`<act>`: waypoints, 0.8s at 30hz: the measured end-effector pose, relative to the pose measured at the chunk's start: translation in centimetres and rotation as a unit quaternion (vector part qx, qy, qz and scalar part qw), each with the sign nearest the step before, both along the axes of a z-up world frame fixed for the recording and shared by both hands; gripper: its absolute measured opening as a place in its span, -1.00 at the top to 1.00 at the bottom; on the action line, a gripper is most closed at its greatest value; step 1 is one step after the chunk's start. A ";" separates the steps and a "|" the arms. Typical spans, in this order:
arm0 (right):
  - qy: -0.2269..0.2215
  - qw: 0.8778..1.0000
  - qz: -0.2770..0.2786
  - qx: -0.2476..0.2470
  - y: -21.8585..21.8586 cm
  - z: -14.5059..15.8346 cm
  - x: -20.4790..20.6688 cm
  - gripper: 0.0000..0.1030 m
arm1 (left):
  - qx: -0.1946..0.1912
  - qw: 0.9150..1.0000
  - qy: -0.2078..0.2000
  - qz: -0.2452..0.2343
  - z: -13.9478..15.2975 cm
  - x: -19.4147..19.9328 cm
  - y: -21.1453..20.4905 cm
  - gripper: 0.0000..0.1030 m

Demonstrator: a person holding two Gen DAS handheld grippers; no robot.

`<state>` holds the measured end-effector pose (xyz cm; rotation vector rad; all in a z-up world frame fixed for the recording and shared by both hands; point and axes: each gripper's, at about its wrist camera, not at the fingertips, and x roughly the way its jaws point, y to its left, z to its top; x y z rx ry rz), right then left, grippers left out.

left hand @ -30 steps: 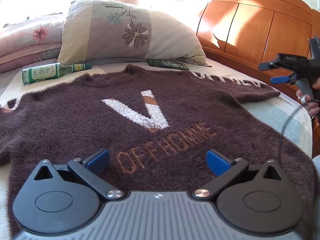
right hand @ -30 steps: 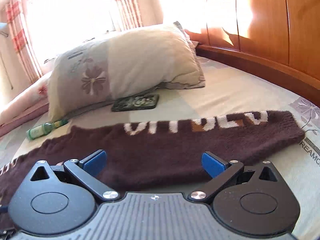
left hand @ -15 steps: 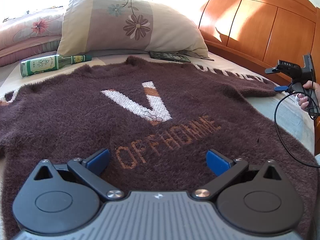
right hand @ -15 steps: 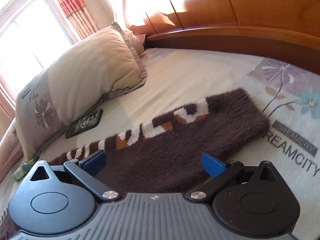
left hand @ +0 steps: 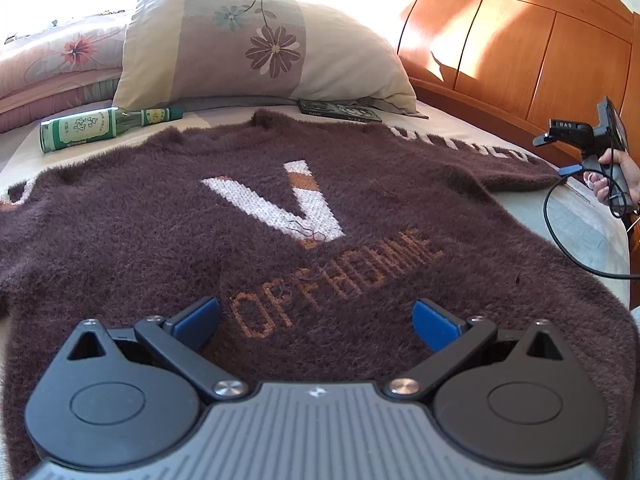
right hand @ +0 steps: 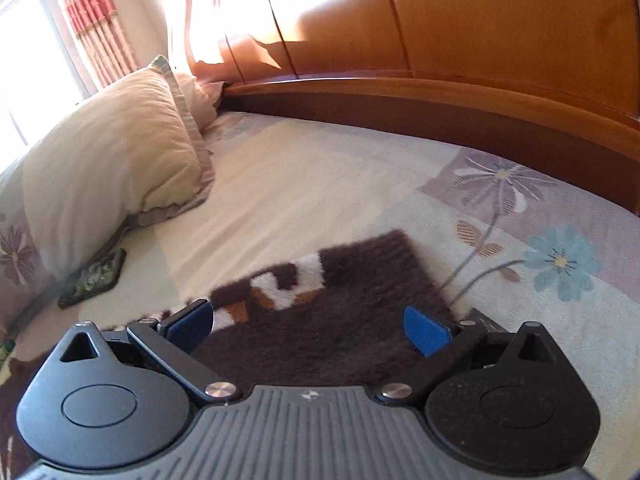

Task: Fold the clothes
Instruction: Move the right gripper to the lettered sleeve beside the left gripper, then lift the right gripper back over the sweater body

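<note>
Sunlight is falling across a home bedroom: floral pillow [left hand: 256,44], wooden headboard [left hand: 516,44] and striped curtains [right hand: 92,20] surrounding the bed [right hand: 304,184].

A polished wooden headboard [left hand: 516,40] runs along the bed [right hand: 312,184], whose pale sheet is printed with flowers. Sunlight falls in bright patches across its panels. A large floral pillow [left hand: 256,44] leans near it. Red-striped curtains [right hand: 96,20] hang beside a bright window [right hand: 24,60].

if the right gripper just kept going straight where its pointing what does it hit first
Most likely the sweater sleeve: the right gripper is open, and the sleeve's cuff end lies directly between and ahead of its fingers. Beyond it is bare bedsheet. Depth is unclear.
</note>
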<state>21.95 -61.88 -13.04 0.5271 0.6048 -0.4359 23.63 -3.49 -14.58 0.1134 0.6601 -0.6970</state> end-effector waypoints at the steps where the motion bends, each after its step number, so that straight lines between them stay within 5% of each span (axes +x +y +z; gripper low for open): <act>1: -0.003 1.000 0.011 0.002 0.2 0.1 0.8 -1.00 | 0.000 1.000 0.000 0.000 0.0 0.0 0.0 -0.99; 7: -0.019 0.998 0.065 0.013 0.5 0.4 4.5 -1.00 | 0.006 1.000 -0.001 -0.001 -0.1 0.0 -0.1 -0.99; 16: 0.002 1.000 -0.023 -0.006 -4.4 -1.3 0.8 -1.00 | 0.014 1.000 -0.003 -0.002 -0.2 0.0 -0.3 -0.99; 24: -0.024 0.997 0.064 0.021 3.6 3.4 1.1 -1.00 | 0.012 1.000 -0.020 0.004 0.7 -0.7 -0.1 -0.99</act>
